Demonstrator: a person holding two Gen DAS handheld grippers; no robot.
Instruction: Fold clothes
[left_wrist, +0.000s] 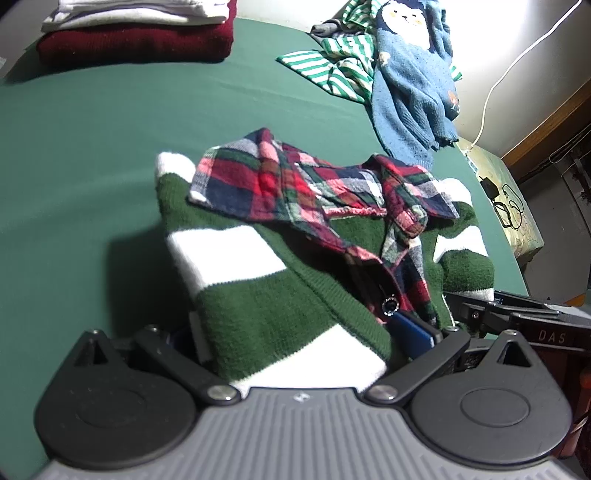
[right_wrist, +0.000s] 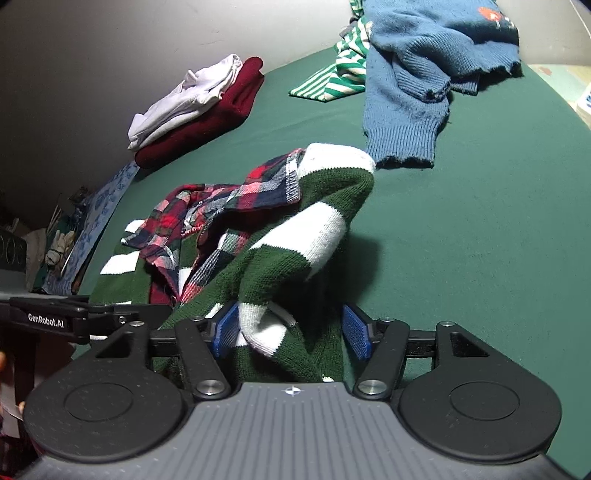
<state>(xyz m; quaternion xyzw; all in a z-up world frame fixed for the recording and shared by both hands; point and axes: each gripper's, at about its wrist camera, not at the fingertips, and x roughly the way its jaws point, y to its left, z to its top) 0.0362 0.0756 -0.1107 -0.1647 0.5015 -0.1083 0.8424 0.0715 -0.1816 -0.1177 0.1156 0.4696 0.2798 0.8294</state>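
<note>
A green-and-white striped knit sweater (left_wrist: 258, 295) with a red plaid collared shirt part (left_wrist: 295, 184) lies on the green bed sheet (left_wrist: 92, 147). My left gripper (left_wrist: 295, 332) is open with its jaws wide, and the sweater's near edge bulges between them. My right gripper (right_wrist: 291, 328) is open; a bunched fold of the same sweater (right_wrist: 295, 251) rises between its blue pads (right_wrist: 356, 332). The plaid part also shows in the right wrist view (right_wrist: 221, 199). The right gripper's body shows at the right of the left wrist view (left_wrist: 517, 325).
A folded stack, white garments on a dark red sweater (left_wrist: 136, 37), sits at the far left. A blue knit sweater (left_wrist: 410, 92) and a green-striped garment (left_wrist: 340, 62) lie heaped at the far right. A white cable (left_wrist: 517, 62) and a bedside clutter area (left_wrist: 509, 206) lie beyond the bed edge.
</note>
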